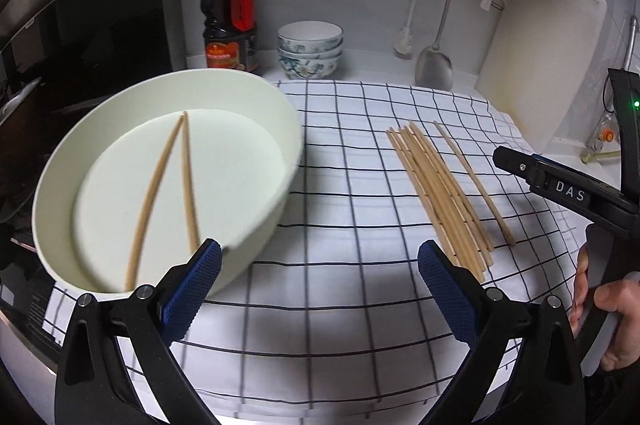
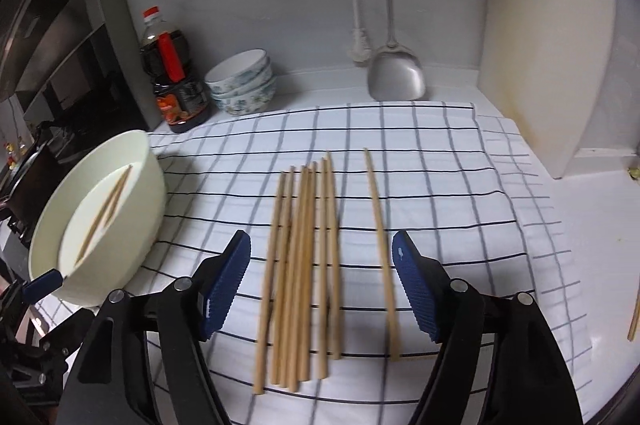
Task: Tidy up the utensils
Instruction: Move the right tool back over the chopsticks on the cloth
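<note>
A cream round tub [image 1: 256, 229] [image 2: 148, 193] stands at the left on the checked cloth [image 1: 344, 185] [image 2: 440, 193] with two wooden chopsticks [image 1: 188, 185] [image 2: 106, 209] inside. Several chopsticks lie in a bundle [image 1: 436, 193] [image 2: 304, 265] on the cloth, with one single chopstick [image 1: 476, 181] [image 2: 380, 241] apart to their right. My left gripper [image 1: 320, 281] is open and empty, its left finger at the tub's near rim. My right gripper [image 2: 322, 285] is open and empty, just above the near ends of the bundle and the single chopstick; it also shows in the left wrist view [image 1: 560, 185].
A soy sauce bottle [image 1: 230, 13] [image 2: 174, 73] and stacked patterned bowls [image 1: 311, 49] [image 2: 242, 81] stand at the back. A metal spatula [image 1: 434, 61] [image 2: 396, 77] and a white brush hang on the wall. A white cutting board [image 1: 540, 65] [image 2: 548, 45] leans at the right. A stove is at the left.
</note>
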Tool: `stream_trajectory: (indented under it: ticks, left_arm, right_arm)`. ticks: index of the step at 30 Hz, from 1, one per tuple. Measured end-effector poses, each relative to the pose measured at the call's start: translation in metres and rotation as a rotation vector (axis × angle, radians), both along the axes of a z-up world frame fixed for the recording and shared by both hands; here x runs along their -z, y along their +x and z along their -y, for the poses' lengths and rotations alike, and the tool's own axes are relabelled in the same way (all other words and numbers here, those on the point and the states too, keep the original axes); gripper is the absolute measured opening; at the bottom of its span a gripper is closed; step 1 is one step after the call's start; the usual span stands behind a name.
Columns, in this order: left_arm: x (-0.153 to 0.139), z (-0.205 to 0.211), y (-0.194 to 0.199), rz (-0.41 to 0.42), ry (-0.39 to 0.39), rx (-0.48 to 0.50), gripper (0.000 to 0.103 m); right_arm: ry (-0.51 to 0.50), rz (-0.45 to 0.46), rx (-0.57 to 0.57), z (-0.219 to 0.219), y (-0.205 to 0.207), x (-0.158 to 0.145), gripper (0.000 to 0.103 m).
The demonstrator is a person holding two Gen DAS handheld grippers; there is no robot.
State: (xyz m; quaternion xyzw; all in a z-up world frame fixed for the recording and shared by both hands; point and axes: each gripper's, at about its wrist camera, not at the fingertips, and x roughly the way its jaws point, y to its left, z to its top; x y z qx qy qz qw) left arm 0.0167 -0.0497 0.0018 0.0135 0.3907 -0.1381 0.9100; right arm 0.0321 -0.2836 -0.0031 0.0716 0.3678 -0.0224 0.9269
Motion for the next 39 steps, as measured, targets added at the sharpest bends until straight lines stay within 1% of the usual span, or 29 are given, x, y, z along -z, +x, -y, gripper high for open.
stream_trajectory:
  ticks: [7, 11, 13, 15, 17, 22, 24, 27, 29, 31, 33, 36, 39]
  left_arm:
    - [0.014, 0.032, -0.005, -0.013, -0.033, -0.012, 0.097]
    - [0.021, 0.049, -0.008, -0.007, -0.028, -0.032, 0.097]
    - [0.026, 0.057, -0.007, -0.002, -0.024, -0.046, 0.097]
    - [0.031, 0.064, -0.004, 0.004, 0.000, -0.062, 0.097]
    - [0.037, 0.067, -0.001, 0.010, 0.021, -0.104, 0.097]
    - [0.051, 0.070, 0.012, -0.028, -0.002, -0.135, 0.097]
    - [0.053, 0.072, 0.015, -0.023, 0.002, -0.143, 0.097]
    - [0.058, 0.075, 0.017, -0.002, 0.030, -0.157, 0.097]
    - [0.064, 0.076, 0.020, -0.014, 0.052, -0.164, 0.097]
    - [0.066, 0.077, 0.024, -0.037, 0.048, -0.159, 0.097]
    - [0.065, 0.077, 0.024, -0.024, 0.046, -0.160, 0.097]
    - [0.065, 0.082, 0.027, -0.025, 0.064, -0.160, 0.097]
    - [0.067, 0.089, 0.028, -0.030, 0.087, -0.148, 0.097]
  right_arm:
    - [-0.027, -0.056, 0.051, 0.030, 0.004, 0.017, 0.070]
    - [-0.026, -0.086, 0.061, 0.042, 0.007, 0.031, 0.070]
    - [-0.038, -0.084, 0.060, 0.046, 0.008, 0.036, 0.070]
    - [-0.038, -0.088, 0.071, 0.054, 0.009, 0.042, 0.070]
    - [-0.032, -0.091, 0.074, 0.060, 0.010, 0.046, 0.070]
    - [-0.011, -0.114, 0.088, 0.073, 0.014, 0.061, 0.070]
    - [-0.037, -0.124, 0.094, 0.074, 0.017, 0.064, 0.070]
    - [-0.077, -0.129, 0.076, 0.067, 0.019, 0.067, 0.070]
    - [-0.112, -0.131, 0.064, 0.061, 0.020, 0.067, 0.070]
    - [-0.154, -0.130, 0.055, 0.055, 0.021, 0.068, 0.070]
    - [-0.194, -0.132, 0.050, 0.050, 0.021, 0.069, 0.070]
    - [-0.206, -0.135, 0.043, 0.049, 0.022, 0.071, 0.070]
    - [-0.197, -0.134, 0.040, 0.050, 0.022, 0.071, 0.070]
